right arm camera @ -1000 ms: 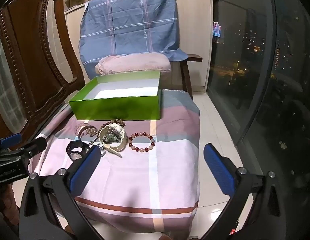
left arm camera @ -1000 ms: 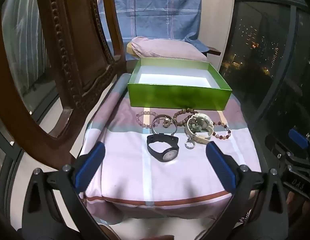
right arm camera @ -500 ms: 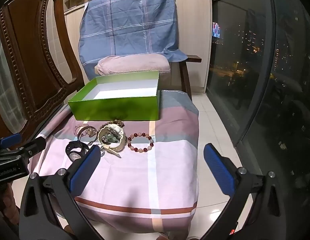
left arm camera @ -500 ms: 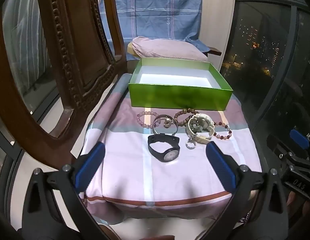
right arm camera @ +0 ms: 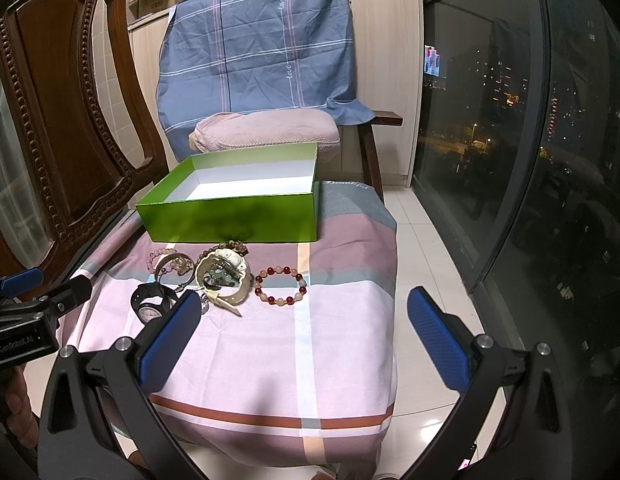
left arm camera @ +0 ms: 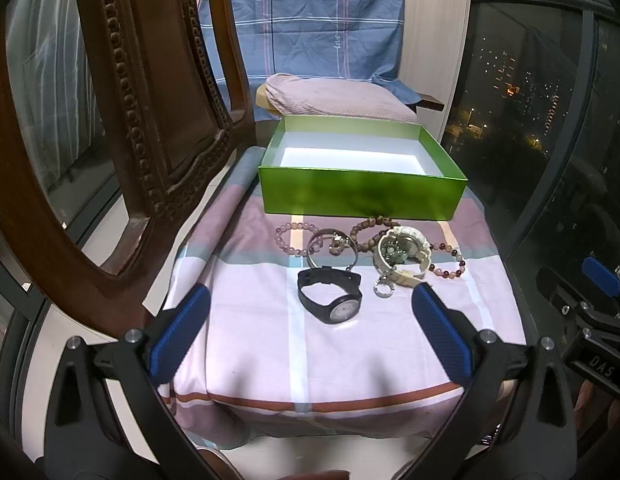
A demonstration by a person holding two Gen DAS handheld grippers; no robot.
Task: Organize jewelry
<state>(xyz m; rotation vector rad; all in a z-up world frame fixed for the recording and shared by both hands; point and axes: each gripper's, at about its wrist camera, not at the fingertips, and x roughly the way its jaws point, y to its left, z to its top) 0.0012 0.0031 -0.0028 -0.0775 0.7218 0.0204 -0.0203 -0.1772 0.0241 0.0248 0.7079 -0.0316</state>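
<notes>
Both views look forward and slightly down along their own blue fingers, from just off the near edge of the cloth-covered seat point(left arm camera: 246, 344). The left wrist view sits nearer the wooden chair back point(left arm camera: 122, 128), which fills its left half, and faces the green box point(left arm camera: 361, 196) squarely at frame centre. The right wrist view stands further right, box point(right arm camera: 230, 216) left of centre, window glass point(right arm camera: 549, 160) filling its right. Both share the box, the jewelry cluster and the cloth; each shows the other gripper at its edge.
</notes>
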